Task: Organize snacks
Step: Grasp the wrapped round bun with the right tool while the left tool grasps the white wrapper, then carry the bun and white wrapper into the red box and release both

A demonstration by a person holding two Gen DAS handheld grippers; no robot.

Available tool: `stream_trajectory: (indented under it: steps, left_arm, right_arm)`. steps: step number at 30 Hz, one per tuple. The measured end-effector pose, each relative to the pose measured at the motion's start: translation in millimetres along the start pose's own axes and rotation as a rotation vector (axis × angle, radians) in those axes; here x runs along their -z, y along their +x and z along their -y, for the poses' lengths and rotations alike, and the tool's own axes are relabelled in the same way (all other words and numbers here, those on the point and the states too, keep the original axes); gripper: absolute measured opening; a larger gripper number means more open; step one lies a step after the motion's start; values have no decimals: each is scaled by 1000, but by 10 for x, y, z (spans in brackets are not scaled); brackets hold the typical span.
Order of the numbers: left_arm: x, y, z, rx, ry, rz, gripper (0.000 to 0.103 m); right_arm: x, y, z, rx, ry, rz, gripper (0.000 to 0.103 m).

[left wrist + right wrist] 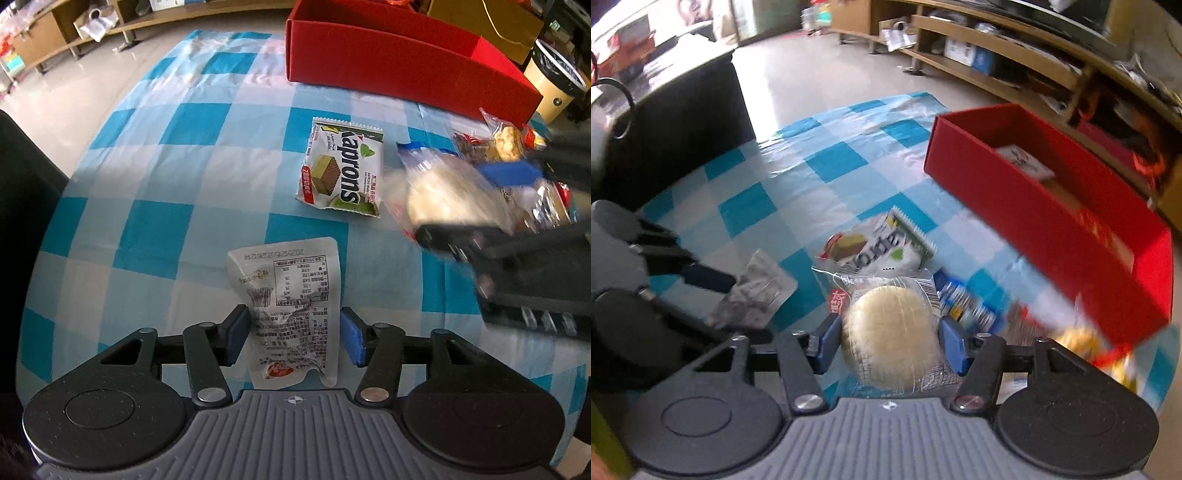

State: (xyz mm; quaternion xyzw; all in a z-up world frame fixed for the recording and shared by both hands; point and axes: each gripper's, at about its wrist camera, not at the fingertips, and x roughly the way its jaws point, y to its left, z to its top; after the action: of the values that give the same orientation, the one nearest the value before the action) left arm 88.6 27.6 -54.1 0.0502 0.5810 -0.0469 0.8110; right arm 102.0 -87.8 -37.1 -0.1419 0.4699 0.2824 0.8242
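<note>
A: Item one, our left gripper: jaws apart, a white packet lying between the blue pads, neither pad clearly touching it. It rests on the checked cloth near the cloth's near edge.

B: Item two, our right gripper: jaws closed on a clear-wrapped round rice cake, a pad against each side.

A: Item three: green wafer packet, flat, mid-cloth.

B: Item four: red box along the cloth's far edge, a white packet inside. Item five: a blurred heap of mixed snacks just before it.
</note>
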Motion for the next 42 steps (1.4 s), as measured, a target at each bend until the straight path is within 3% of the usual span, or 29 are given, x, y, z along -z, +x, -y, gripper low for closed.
stream_trajectory:
  steps: [6, 9, 11, 16, 20, 23, 25, 27, 37, 42]
  left_arm:
    - [74, -14, 90, -32, 43, 13, 61]
    - [106, -5, 160, -76, 74, 29, 74]
    - [84, 22, 159, -106, 72, 33, 88]
    - [-17, 118, 8, -61, -30, -5, 96]
    - [-45, 155, -64, -32, -78, -16, 97]
    - [-56, 146, -43, -21, -71, -3, 90]
    - [-48, 101, -3, -16, -58, 7, 70]
    - [-25, 49, 67, -32, -32, 14, 60]
    - [171, -194, 132, -26, -44, 15, 54]
    - [53, -326, 229, -8, -9, 76, 53]
  right_arm:
    - [435, -249, -130, -17, 139, 12, 55]
    - [643, -321, -180, -2, 177, 28, 54]
    - [679, -349, -187, 9, 196, 41, 54]
    - [704, -292, -120, -7, 222, 52, 57]
    - [730, -221, -51, -19, 223, 43, 60]
    - [744, -200, -17, -26, 235, 41, 61]
    - [735, -206, -13, -33, 233, 38, 57]
    - [722, -227, -9, -32, 238, 35, 56]
    - [790, -641, 84, -55, 303, 144, 54]
    - [837, -693, 200, -34, 369, 165, 54]
